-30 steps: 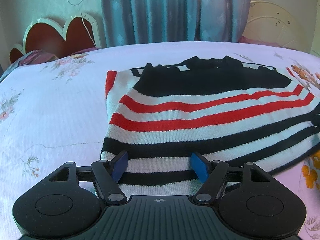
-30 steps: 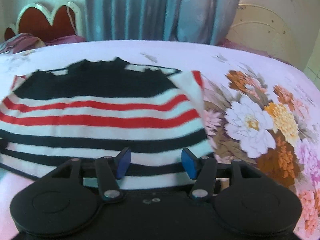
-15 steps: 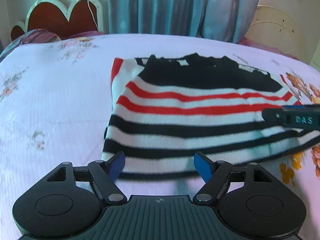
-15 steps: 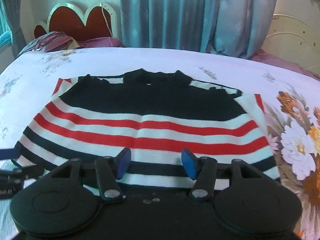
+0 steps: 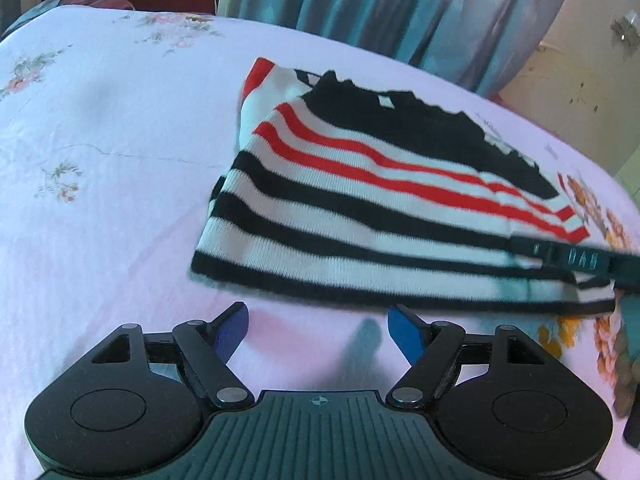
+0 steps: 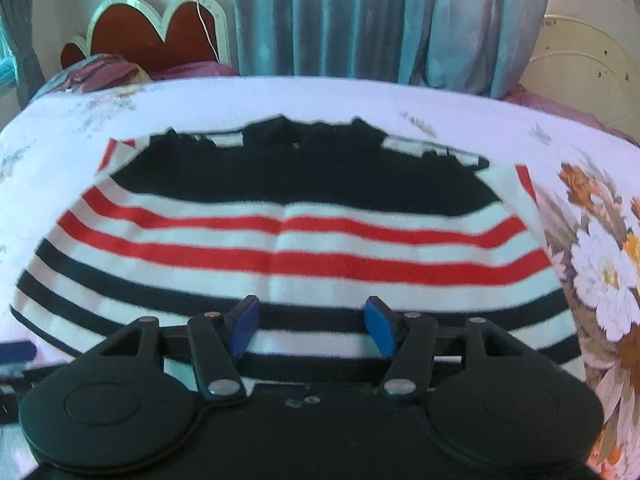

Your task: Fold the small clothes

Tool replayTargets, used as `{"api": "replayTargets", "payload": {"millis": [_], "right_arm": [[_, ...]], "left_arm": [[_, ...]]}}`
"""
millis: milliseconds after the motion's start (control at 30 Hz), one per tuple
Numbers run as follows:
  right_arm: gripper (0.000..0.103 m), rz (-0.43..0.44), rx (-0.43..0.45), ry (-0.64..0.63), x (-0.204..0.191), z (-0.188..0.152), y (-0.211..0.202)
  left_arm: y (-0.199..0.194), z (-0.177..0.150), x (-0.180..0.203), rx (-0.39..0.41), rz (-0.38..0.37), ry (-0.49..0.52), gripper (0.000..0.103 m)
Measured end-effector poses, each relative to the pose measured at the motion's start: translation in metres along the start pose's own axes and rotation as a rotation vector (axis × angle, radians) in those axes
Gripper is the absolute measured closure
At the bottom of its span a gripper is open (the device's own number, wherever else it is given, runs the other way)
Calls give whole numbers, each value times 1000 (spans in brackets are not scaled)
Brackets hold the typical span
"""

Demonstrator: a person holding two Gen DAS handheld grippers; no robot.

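item: small knit top, black, white and red stripes [image 6: 296, 240], flat on pink floral bedsheet [image 5: 100, 184] | left gripper [image 5: 318, 330] wide, empty | right gripper [image 6: 311, 326] half-open over hem, empty | probably soft, light, floppy; best grabbed at hem corners

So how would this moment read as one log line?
striped sweater: flat on bed | left gripper: open, empty | right gripper: open, over hem

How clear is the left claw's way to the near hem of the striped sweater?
Probably clear, yes. The left claw stands open over bare bedsheet, just short of the striped sweater, with nothing between it and the hem. The right claw is farther along the hem, not in the path.
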State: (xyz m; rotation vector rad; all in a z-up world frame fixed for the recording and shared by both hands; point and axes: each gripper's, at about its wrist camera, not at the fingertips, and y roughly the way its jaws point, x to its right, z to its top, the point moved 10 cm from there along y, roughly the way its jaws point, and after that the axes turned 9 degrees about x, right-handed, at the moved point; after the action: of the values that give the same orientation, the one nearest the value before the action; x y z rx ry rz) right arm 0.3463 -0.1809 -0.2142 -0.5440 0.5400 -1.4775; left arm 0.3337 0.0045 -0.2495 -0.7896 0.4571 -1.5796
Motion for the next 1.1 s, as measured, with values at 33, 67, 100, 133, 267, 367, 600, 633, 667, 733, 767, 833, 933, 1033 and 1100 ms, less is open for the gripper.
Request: {"api": "replayTargets", "payload": {"millis": [33,67,100,133,267,367,600,633,667,733,767,833,933,1033,1100], "right_arm": [[46,-4,-3,-3,0,-2,1],[46,-6,-5,-7,-1,-4,1],[46,-8,-6,-13,-1,-4,2],[46,-11,-6,-15,-2,-4,2],[46,-11,6,-3,-2,2,2],[46,-13,11,4,-1,5,4],[46,-28,45,24,-1,23,9],[46,-29,49,27,-1,24,11],[46,-28,52,28,-1,26,13],[47,-34,56,14,-3,27,19],[46,-40,44,1,-4,24,24],[45,-53,35,-35,-5,15,34],[45,-46,41,-50,-5,16,34],[44,-29,51,-48,-4,15,33],[44,-22,74,-48,-4,13,33]], "left_arm": [[2,3,-1,12,-10,-27,27],[5,6,-3,28,-25,-72,27],[7,9,-5,39,-40,-110,27],[10,12,-7,52,-54,-149,27],[22,22,-13,119,-110,-280,27],[31,28,-15,166,-143,-340,27],[51,36,-36,209,-132,-485,72],[52,37,-36,214,-133,-483,74],[52,37,-35,218,-131,-477,74],[50,36,-34,229,-127,-465,82],[50,37,-34,234,-125,-468,83],[48,39,-32,248,-121,-472,88],[42,44,-27,274,-109,-443,89],[29,54,-19,308,-100,-385,89],[20,63,-10,333,-94,-329,89]]}}
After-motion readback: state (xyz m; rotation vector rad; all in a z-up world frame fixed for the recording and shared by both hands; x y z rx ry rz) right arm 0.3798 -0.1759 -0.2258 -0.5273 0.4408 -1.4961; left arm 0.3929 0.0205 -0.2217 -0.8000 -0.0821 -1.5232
